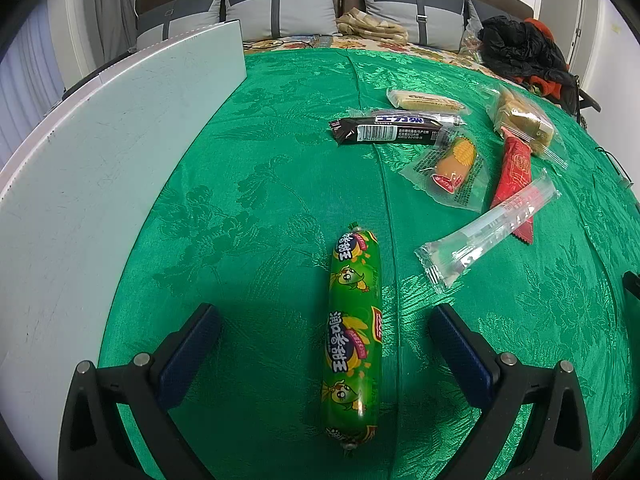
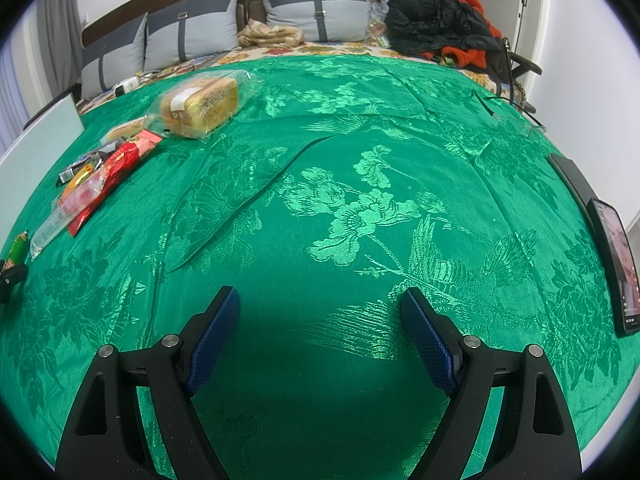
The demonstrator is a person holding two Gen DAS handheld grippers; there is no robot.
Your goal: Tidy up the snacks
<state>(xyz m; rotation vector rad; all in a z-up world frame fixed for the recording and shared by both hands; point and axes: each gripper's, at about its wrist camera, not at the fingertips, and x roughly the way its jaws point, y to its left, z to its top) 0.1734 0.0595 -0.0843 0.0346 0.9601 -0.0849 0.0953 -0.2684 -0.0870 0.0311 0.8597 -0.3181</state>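
Observation:
A green sausage stick [image 1: 354, 336] lies lengthwise on the green cloth [image 1: 260, 200], between the fingers of my left gripper [image 1: 322, 314], which is open and not touching it. Beyond it lie a clear-wrapped stick [image 1: 488, 228], a red packet [image 1: 514, 176], a corn-print snack [image 1: 452, 164], a dark bar [image 1: 388, 130], a pale bar [image 1: 424, 101] and a bread pack [image 1: 524, 120]. My right gripper [image 2: 320, 300] is open over bare cloth, with nothing between its fingers. The snack pile [image 2: 100, 172] and bread pack [image 2: 204, 104] are far to its left.
A white board [image 1: 92, 184] stands along the left side. A phone [image 2: 614, 264] and a dark flat object [image 2: 570, 180] lie at the cloth's right edge, glasses [image 2: 512, 116] further back. Pillows [image 2: 320, 4] and a black and red clothes heap [image 2: 440, 24] sit behind.

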